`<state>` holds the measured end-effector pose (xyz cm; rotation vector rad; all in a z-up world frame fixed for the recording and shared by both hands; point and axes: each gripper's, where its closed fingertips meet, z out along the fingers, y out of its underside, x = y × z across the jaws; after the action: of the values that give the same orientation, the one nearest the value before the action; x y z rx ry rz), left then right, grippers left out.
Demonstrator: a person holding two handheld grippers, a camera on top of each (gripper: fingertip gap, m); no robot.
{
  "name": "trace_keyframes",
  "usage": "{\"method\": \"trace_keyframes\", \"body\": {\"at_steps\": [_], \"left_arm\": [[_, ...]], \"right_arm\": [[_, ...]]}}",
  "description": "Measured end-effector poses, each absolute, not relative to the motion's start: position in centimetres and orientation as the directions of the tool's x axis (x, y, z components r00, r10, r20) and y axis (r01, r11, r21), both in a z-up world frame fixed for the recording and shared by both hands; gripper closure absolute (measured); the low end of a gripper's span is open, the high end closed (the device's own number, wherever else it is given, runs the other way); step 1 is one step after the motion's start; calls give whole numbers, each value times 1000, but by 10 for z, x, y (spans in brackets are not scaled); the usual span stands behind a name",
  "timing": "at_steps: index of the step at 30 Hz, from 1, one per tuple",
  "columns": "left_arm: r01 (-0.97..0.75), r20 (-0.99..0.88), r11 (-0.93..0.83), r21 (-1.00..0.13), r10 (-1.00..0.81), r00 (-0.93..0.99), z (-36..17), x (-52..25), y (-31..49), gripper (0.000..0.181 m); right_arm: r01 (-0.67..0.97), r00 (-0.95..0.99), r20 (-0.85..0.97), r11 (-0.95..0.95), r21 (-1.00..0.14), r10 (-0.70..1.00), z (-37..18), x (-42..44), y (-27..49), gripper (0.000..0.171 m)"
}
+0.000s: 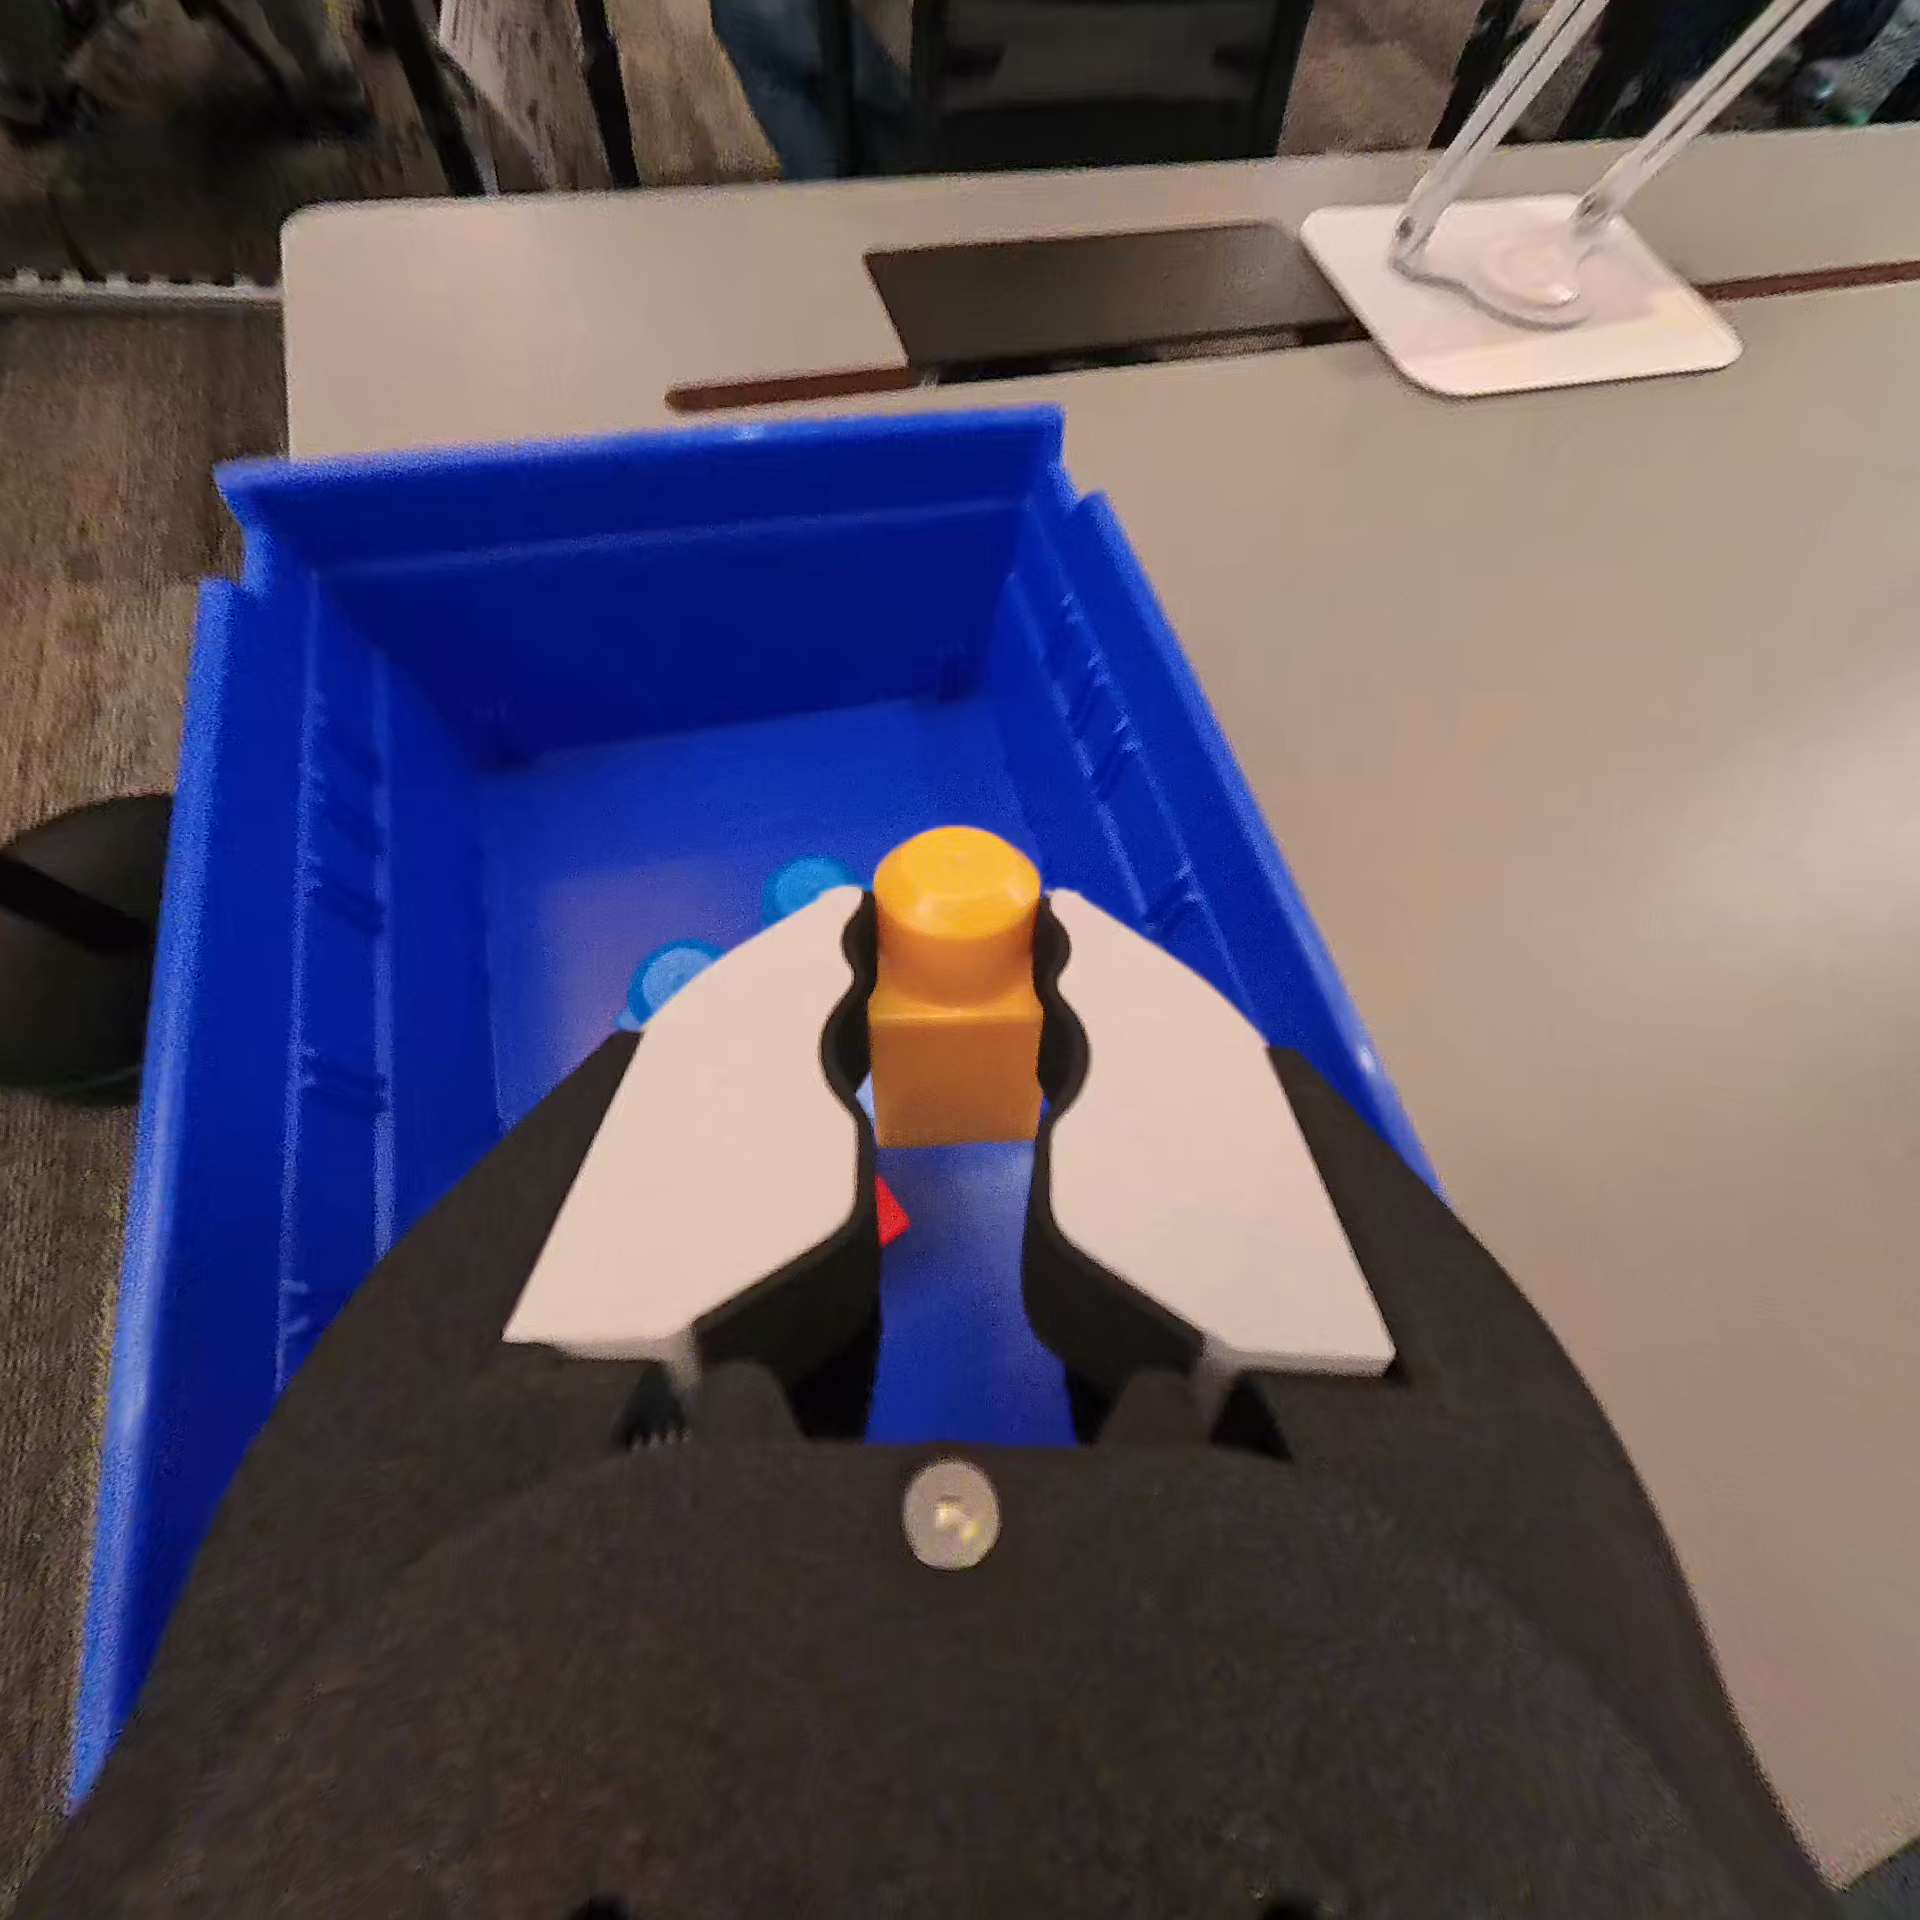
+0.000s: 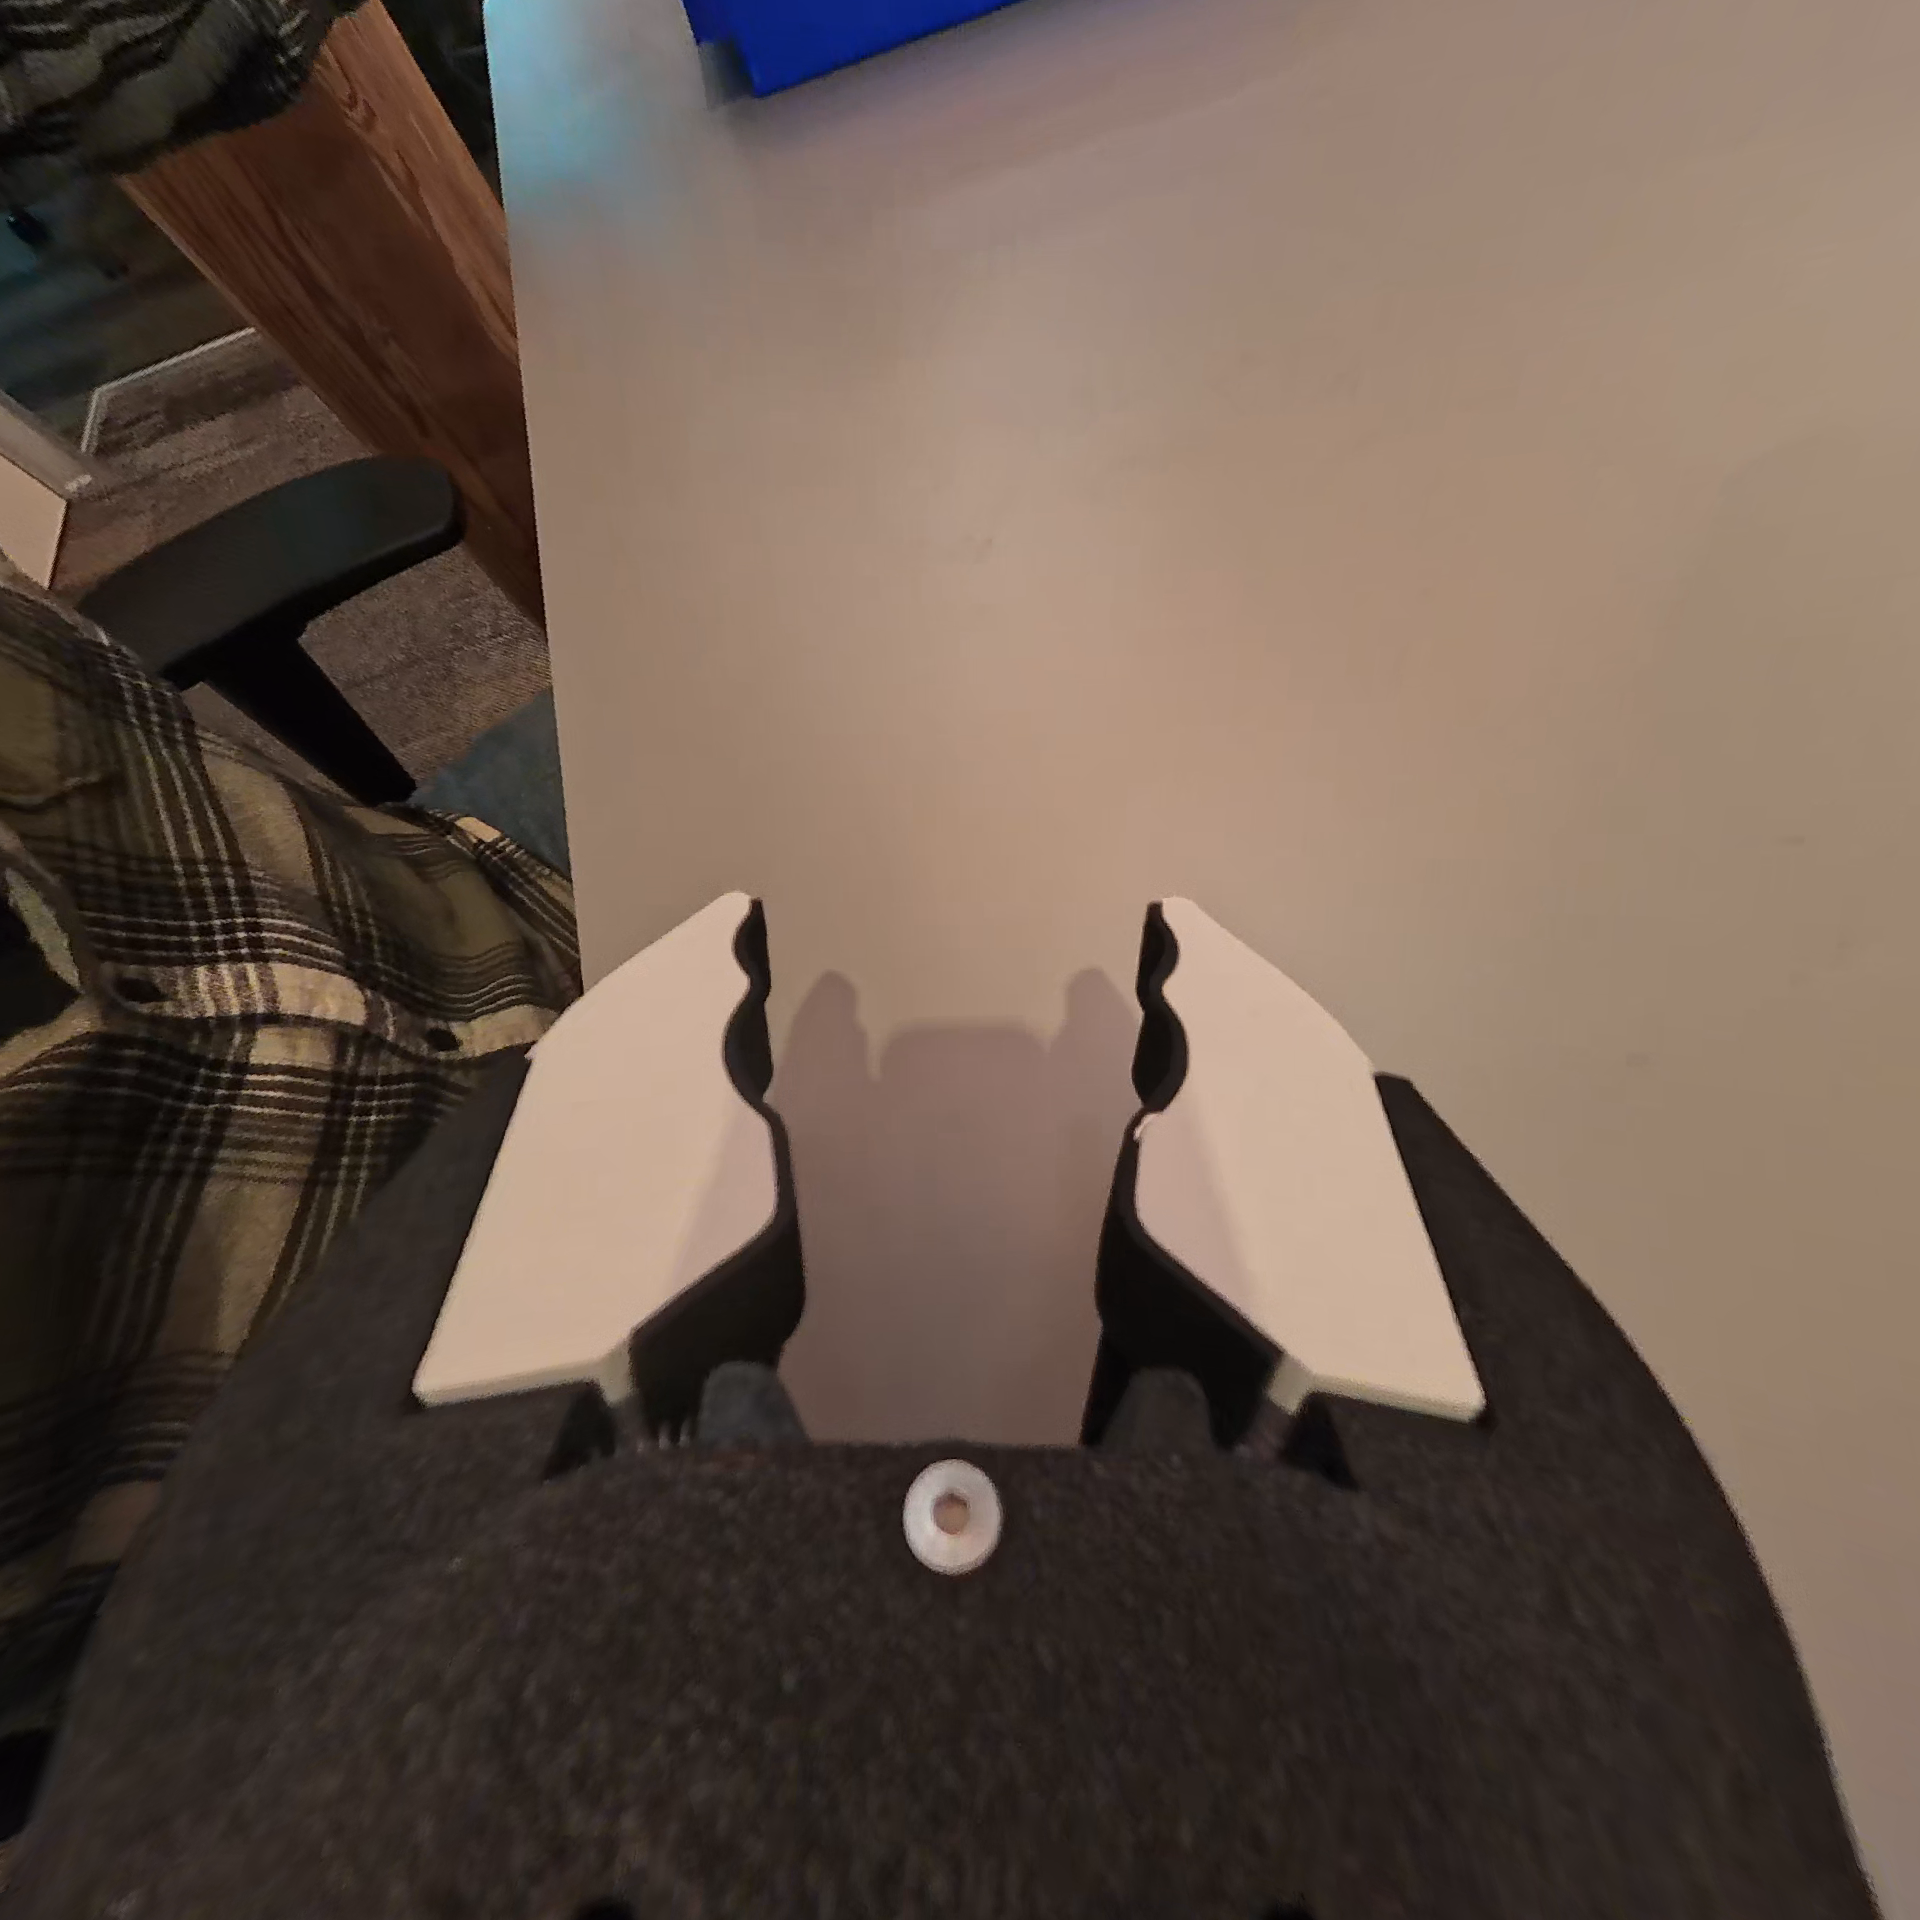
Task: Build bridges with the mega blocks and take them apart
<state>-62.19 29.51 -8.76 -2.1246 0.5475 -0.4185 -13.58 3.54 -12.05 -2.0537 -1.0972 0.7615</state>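
Observation:
In the left wrist view my left gripper (image 1: 954,914) is shut on an orange single-stud block (image 1: 956,997), held stud forward above the inside of a blue bin (image 1: 644,582). Under the fingers, light blue block studs (image 1: 800,888) and a bit of a red block (image 1: 888,1216) lie on the bin floor. In the right wrist view my right gripper (image 2: 954,914) is open and empty, close over the bare grey table (image 2: 1143,520).
The bin stands at the table's left edge, above carpet. A white lamp base (image 1: 1517,301) and a dark cable slot (image 1: 1091,281) sit at the table's far side. A corner of the bin (image 2: 831,42) shows far ahead. A plaid sleeve (image 2: 208,987) and chair armrest (image 2: 291,551) are left.

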Motion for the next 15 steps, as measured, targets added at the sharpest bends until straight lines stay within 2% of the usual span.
{"method": "trace_keyframes", "body": {"at_steps": [10, 15], "left_arm": [[-200, 172, -622, -757, -485, 857, -133, -634, 293, 152], [-175, 154, -595, -784, -460, 875, -120, -641, 295, 124]], "right_arm": [[466, 505, -177, -440, -767, 845, -123, -127, 34, 94], [463, 535, -158, -445, -767, 830, -119, -117, 31, 84]]}}
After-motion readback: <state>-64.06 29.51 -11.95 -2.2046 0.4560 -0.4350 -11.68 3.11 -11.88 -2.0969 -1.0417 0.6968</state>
